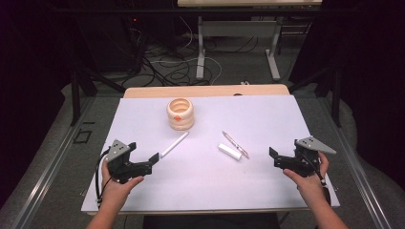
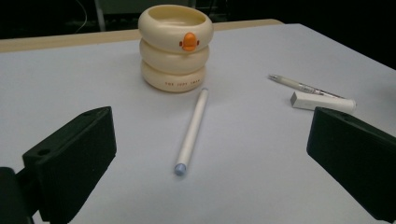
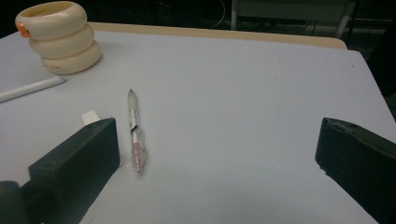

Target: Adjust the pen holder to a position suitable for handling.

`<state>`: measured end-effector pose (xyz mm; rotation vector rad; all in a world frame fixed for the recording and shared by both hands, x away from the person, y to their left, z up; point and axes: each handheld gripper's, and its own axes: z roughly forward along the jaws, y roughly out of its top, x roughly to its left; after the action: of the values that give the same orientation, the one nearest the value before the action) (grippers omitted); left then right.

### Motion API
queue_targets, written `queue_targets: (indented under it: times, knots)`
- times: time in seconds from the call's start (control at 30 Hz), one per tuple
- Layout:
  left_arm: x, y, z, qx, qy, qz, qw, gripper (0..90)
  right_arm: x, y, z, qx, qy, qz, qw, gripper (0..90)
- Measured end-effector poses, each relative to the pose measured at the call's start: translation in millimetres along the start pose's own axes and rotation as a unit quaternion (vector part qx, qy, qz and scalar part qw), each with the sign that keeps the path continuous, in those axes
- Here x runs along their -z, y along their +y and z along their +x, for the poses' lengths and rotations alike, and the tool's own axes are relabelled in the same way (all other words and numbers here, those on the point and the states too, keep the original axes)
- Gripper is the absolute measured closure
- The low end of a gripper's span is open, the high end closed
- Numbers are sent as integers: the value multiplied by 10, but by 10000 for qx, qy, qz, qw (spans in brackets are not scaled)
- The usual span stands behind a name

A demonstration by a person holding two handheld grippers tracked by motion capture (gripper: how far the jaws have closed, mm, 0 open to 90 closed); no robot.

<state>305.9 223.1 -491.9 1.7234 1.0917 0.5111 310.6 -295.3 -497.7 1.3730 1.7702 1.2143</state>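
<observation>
A cream ring-shaped holder (image 1: 180, 114) (image 2: 175, 47) (image 3: 59, 36) with an orange duck bill stands upright at the table's far middle. A white pen (image 1: 174, 144) (image 2: 191, 131) (image 3: 30, 88) lies in front of it. To the right lie a clear pen with pink inside (image 1: 235, 144) (image 2: 303, 86) (image 3: 135, 131) and a white eraser (image 1: 229, 151) (image 2: 322, 101) (image 3: 90, 116). My left gripper (image 1: 143, 164) (image 2: 210, 161) rests open near the front left, jaws wide apart, pointing at the white pen. My right gripper (image 1: 277, 160) (image 3: 217, 163) is open at the front right, with nothing between its jaws.
The white table top (image 1: 205, 176) ends in a wooden far edge (image 1: 205, 90). Beyond it stand desk legs (image 1: 201, 52) and loose cables (image 1: 162, 67) on the floor. Metal rails (image 1: 57, 157) run along both sides.
</observation>
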Motion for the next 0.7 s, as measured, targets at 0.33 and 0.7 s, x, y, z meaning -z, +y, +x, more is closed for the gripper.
queue_targets:
  times: [0.33, 0.7]
  knots:
    - [-117, 32, 28, 6, 82, 285, 9996, 12, -14, -32, 35, 30, 7, 113, 9999, 1]
    - [-275, 148, -32, -214, 68, 343, 9992, 36, -25, -28, 60, 68, 26, 105, 9999, 2]
